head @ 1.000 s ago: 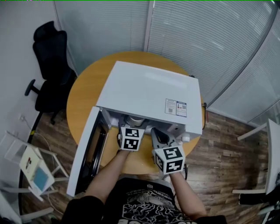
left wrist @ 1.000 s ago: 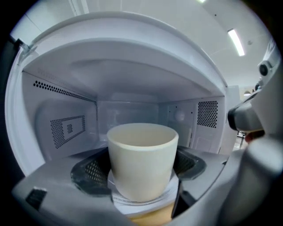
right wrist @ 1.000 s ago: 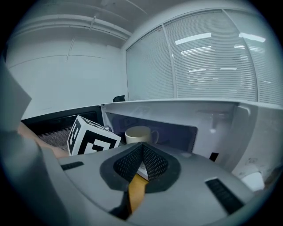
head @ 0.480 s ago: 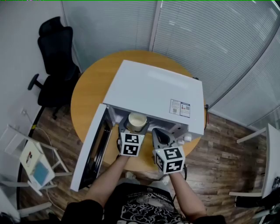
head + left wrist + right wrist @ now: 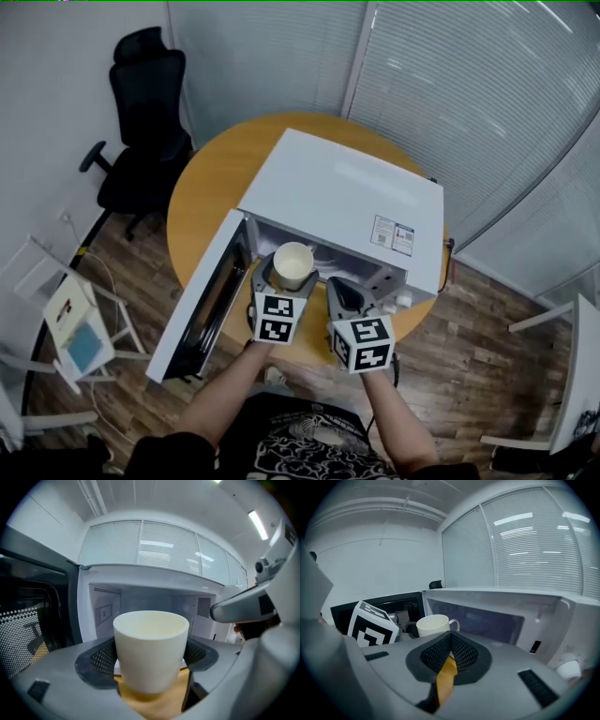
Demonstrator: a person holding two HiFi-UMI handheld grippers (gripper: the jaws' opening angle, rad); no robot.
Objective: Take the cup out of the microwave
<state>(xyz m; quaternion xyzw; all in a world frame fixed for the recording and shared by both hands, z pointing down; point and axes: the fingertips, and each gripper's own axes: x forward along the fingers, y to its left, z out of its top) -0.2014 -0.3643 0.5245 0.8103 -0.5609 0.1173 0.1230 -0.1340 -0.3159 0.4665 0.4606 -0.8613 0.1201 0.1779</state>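
The cup's handle hides on its far side from the left tool. The right tool's body covers the cup's base. The label beyond that tool is too small to read.

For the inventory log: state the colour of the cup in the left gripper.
Plain cream-white cup, no pattern; clearest in the left gripper view.

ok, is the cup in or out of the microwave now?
Out. The left gripper holds the cup upright in front of the open microwave; its cavity shows behind the cup, the table beneath.
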